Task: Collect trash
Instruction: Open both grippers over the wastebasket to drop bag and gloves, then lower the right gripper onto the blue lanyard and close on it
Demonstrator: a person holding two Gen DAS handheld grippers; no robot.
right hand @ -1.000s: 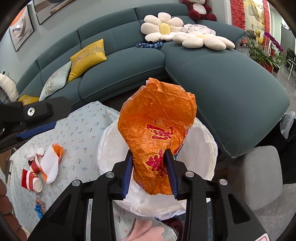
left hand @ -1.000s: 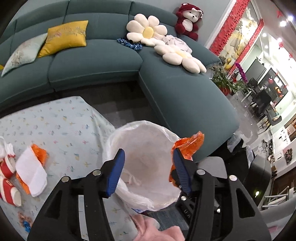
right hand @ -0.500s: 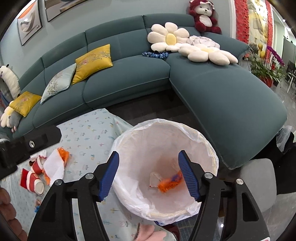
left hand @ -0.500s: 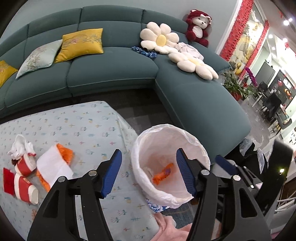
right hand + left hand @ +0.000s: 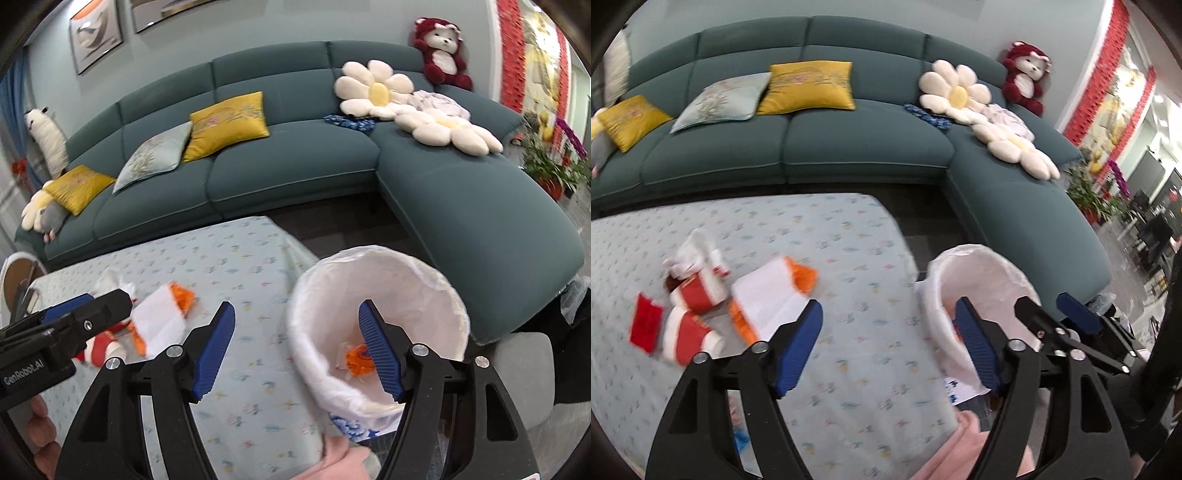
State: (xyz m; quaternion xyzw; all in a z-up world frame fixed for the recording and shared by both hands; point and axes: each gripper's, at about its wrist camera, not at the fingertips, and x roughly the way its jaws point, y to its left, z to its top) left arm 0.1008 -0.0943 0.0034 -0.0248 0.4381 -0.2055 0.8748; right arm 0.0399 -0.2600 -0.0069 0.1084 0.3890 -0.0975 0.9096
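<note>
So both hand-held grippers are empty right now. The left hand-held gripper (image 5: 886,347) has its blue jaws spread wide and opening, nothing between them, just the patterned cloth of the desk (image 5: 849,258) underneath. The right hand-held gripper (image 5: 297,349) is the same deal: jaws wide and opening, nothing pinched, and its right jaw hangs over the mouth of the trash bin (image 5: 376,325).

Using the bin as the landmark: it has a white liner and sits just off the right edge of the desk, in front of the teal sofa (image 5: 295,155). Down inside it there's a crumpled orange wrapper (image 5: 356,360) next to a bit of white scrap.

The rest of the trash is well to the left of the bin, on the desk. There's a white and orange packet (image 5: 772,291) nearest the bin; touching it on its left are two red and white cups (image 5: 690,314) on their sides, a crumpled white tissue (image 5: 692,251) behind them, and a flat red piece (image 5: 646,325) furthest out. It's a bit blurry over there, so I can't say more about what those are.

Something pink, maybe a sleeve (image 5: 960,446), shows at the bottom below the bin.
</note>
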